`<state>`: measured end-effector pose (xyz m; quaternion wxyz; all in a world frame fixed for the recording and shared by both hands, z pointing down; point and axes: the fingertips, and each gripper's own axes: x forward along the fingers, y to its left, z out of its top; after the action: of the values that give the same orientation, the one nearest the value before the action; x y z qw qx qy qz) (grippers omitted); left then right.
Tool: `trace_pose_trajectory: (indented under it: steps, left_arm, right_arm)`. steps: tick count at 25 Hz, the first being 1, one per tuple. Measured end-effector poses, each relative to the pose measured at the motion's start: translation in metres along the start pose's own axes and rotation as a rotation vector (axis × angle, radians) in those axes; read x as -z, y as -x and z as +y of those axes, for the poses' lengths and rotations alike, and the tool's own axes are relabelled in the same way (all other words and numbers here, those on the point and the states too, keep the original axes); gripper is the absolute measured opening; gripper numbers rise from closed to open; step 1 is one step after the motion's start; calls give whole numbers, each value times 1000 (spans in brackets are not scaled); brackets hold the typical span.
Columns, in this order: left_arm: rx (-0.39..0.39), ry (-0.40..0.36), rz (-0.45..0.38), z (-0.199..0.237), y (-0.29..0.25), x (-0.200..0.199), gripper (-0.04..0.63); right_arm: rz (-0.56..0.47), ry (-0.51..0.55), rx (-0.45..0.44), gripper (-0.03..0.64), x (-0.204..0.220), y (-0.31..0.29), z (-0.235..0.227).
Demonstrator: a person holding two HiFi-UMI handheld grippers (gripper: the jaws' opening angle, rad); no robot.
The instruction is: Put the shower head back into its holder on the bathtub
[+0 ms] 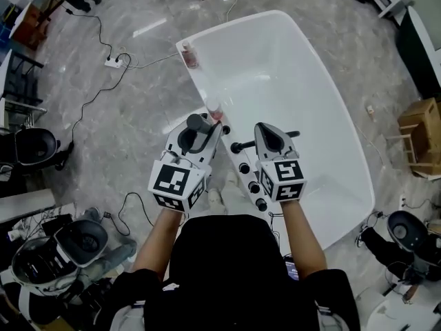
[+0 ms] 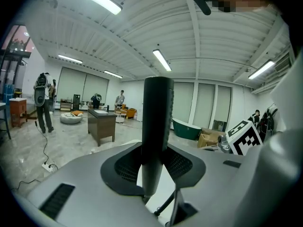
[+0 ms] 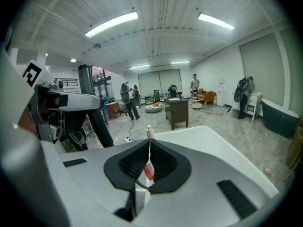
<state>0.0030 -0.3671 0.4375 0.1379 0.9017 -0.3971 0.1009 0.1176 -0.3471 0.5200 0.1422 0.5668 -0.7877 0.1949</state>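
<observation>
standing upright between the pads of the left gripper, the dark grey shower head is clenched by its handle, as is seen plainly in the left gripper view, where the handle rises out of the jaws. it is held over the near left rim of the bathtub, clear of the rim. the right gripper is held just beside it on the right, and its jaws are pressed together at the tips with nothing grasped; only a bottle further along the rim is seen through them in the right gripper view. below and between the two grippers a row of black knobs is set into the rim; which fitting is the holder cannot be told. just beyond the left gripper a white bottle with a red label is stood on the rim, and a second pinkish bottle is placed at the tub's far corner. farther off, a white power strip is laid on the marble floor, and a brown desk is seen with people standing near it.
</observation>
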Motion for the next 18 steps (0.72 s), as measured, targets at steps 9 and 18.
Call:
trace_pose_trajectory:
  steps: [9,18]
  left_arm:
    - [-4,41,126,14,-31,69,143]
    - [-12,55,212,25,-67,127,143]
  right_arm:
    - [80,-47,4,25,43,-27,-15]
    - [163,-92,-19,25,86,-55,-23]
